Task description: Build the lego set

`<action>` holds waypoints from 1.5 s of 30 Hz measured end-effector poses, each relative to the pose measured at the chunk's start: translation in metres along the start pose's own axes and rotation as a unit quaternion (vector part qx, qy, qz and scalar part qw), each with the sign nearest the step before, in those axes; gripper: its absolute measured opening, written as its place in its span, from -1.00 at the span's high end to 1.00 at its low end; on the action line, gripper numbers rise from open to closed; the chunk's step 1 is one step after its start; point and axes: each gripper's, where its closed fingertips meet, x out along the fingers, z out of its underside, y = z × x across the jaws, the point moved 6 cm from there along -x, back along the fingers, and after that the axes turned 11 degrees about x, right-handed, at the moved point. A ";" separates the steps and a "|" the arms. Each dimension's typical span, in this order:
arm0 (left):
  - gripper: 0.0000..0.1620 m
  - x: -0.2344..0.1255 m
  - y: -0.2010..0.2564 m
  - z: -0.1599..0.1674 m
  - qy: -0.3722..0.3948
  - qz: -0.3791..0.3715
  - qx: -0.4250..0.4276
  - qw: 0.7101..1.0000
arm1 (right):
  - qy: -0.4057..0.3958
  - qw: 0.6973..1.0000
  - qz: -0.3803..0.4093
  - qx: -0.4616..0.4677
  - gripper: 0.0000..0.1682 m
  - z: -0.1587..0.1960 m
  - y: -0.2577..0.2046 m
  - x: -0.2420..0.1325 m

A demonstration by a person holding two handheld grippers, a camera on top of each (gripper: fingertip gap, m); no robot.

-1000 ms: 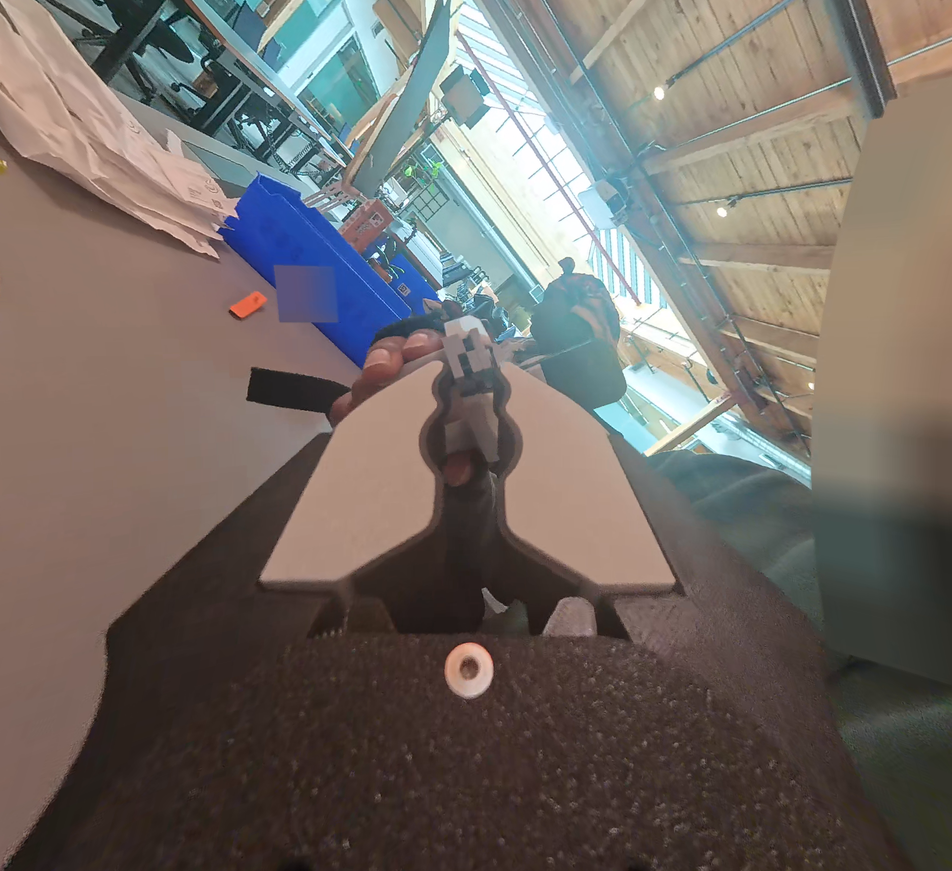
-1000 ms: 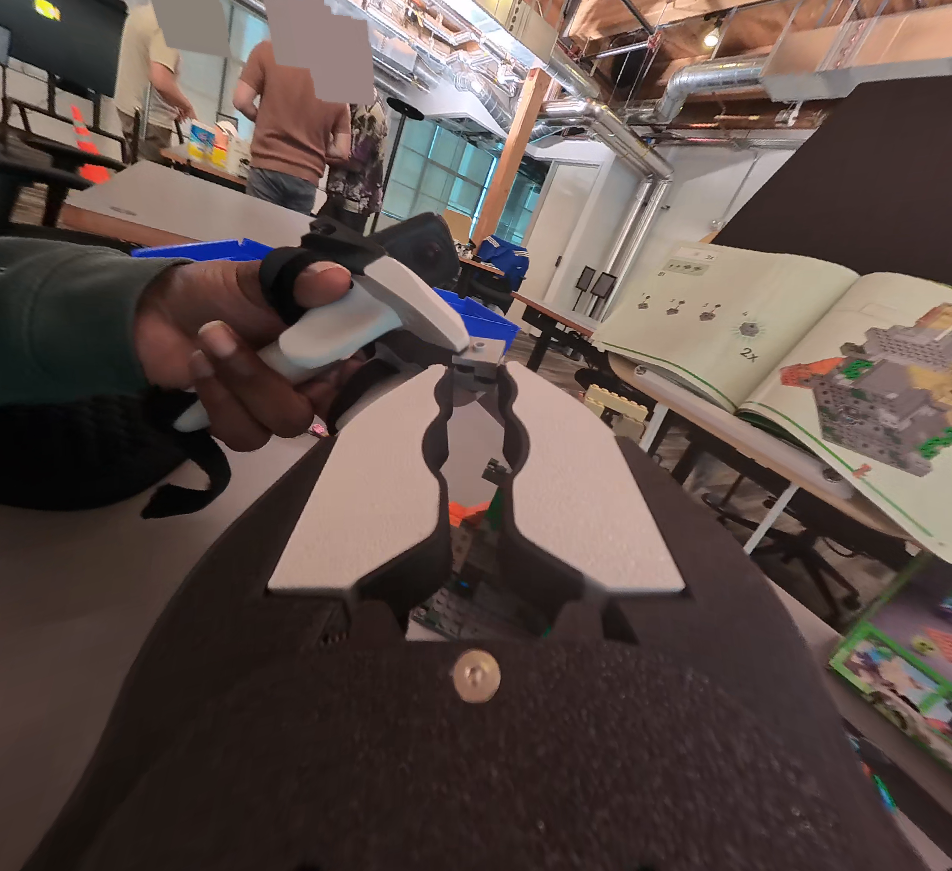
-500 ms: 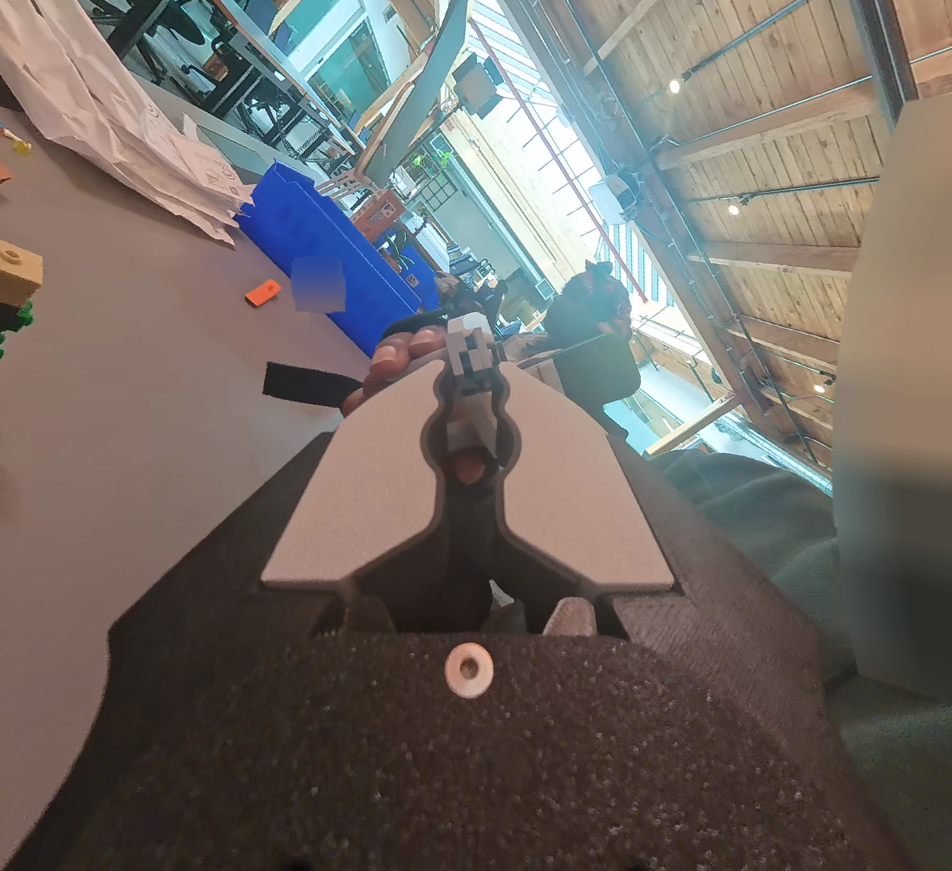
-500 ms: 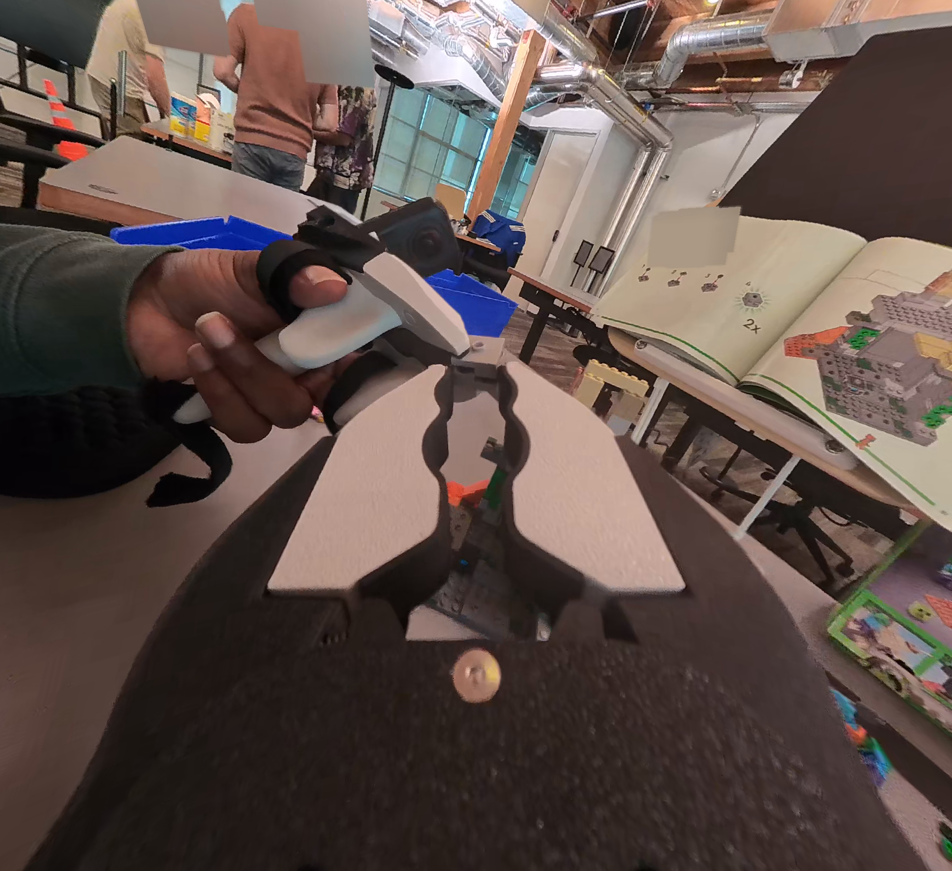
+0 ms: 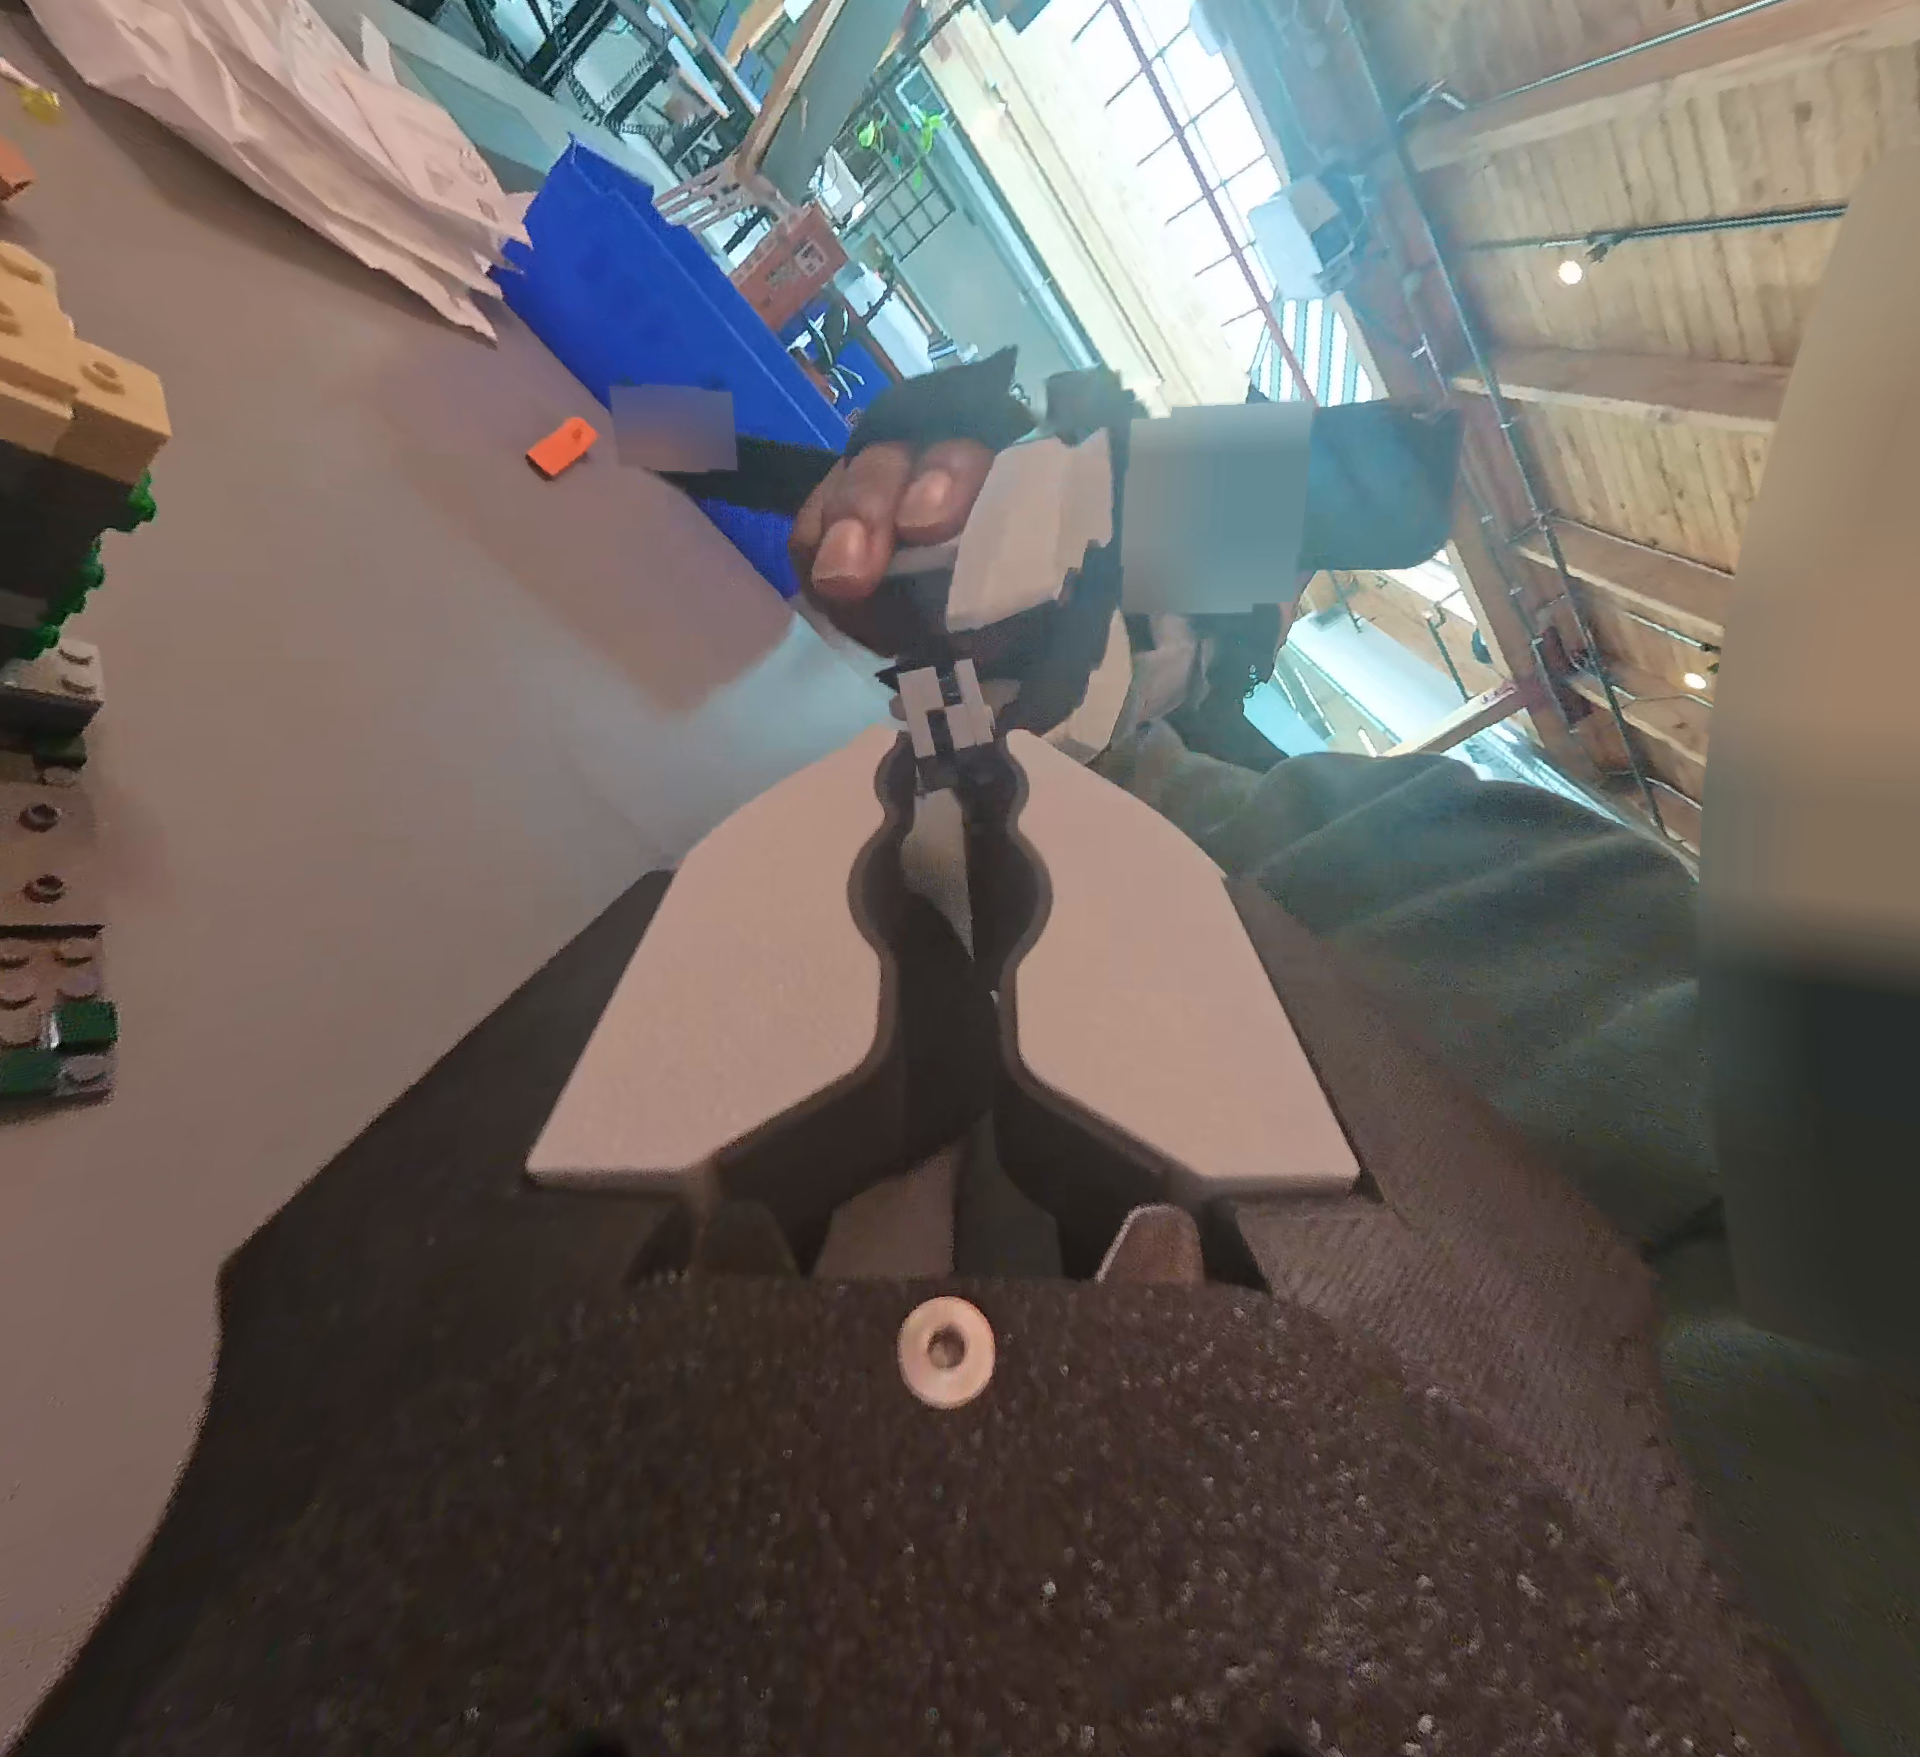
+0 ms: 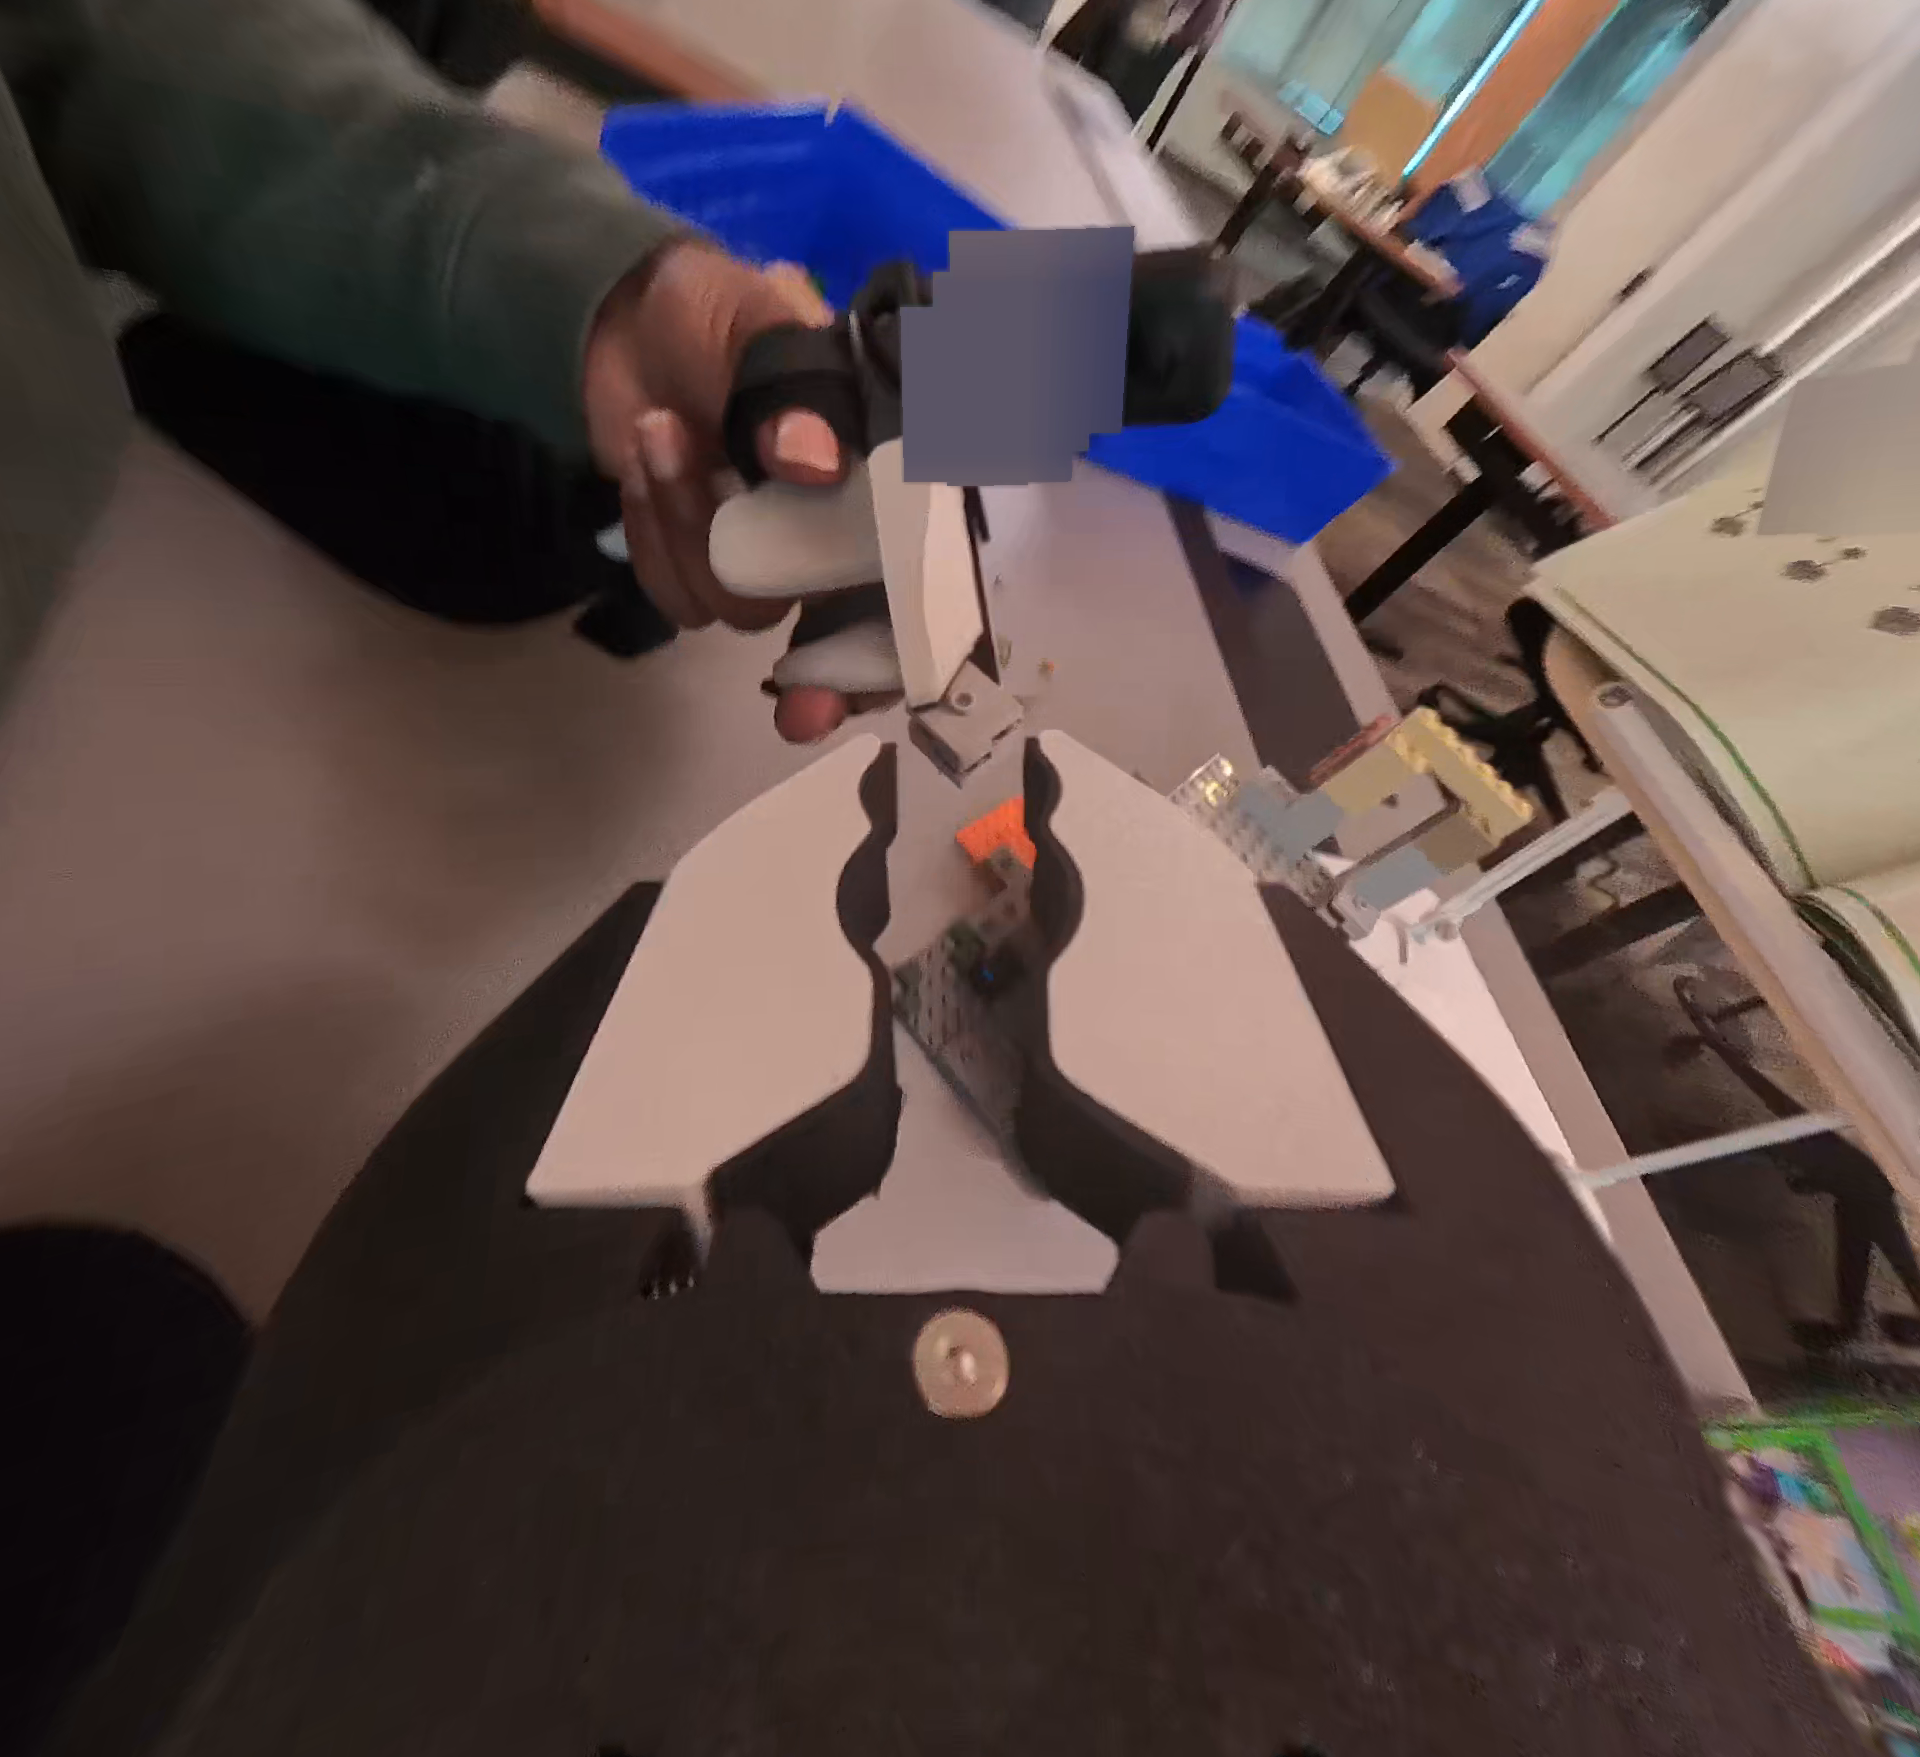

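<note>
The left gripper (image 5: 951, 757) stays clenched on a small grey lego piece (image 5: 948, 720) at its tips. The right gripper (image 6: 956, 757) has slackened and backed off – its fingers now stand apart and empty, the same piece (image 6: 961, 720) just beyond them. That likely means a completed handover. Farther down the table waits the half-built model (image 5: 52, 668) (blurred), where the left hand (image 6: 707, 460) tilts the piece downward.
</note>
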 end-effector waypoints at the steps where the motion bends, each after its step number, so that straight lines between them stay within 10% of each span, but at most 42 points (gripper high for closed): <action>1: 0.84 0.000 -0.001 0.000 -0.002 -0.004 -0.002 1.000 | -0.027 1.000 -0.001 -0.007 0.69 0.001 0.002 0.003; 9: 0.84 0.000 -0.013 -0.001 0.005 -0.021 -0.033 0.999 | -0.110 0.987 0.077 -0.083 0.59 0.004 -0.002 0.022; 22: 0.83 0.003 -0.020 0.000 -0.039 -0.049 -0.022 0.998 | -0.248 0.927 -0.035 -0.281 0.78 -0.002 0.008 0.029; 45: 0.79 -0.035 -0.058 -0.009 -0.010 -0.139 0.055 0.989 | -0.256 0.941 -0.052 -0.215 0.79 0.035 0.150 0.087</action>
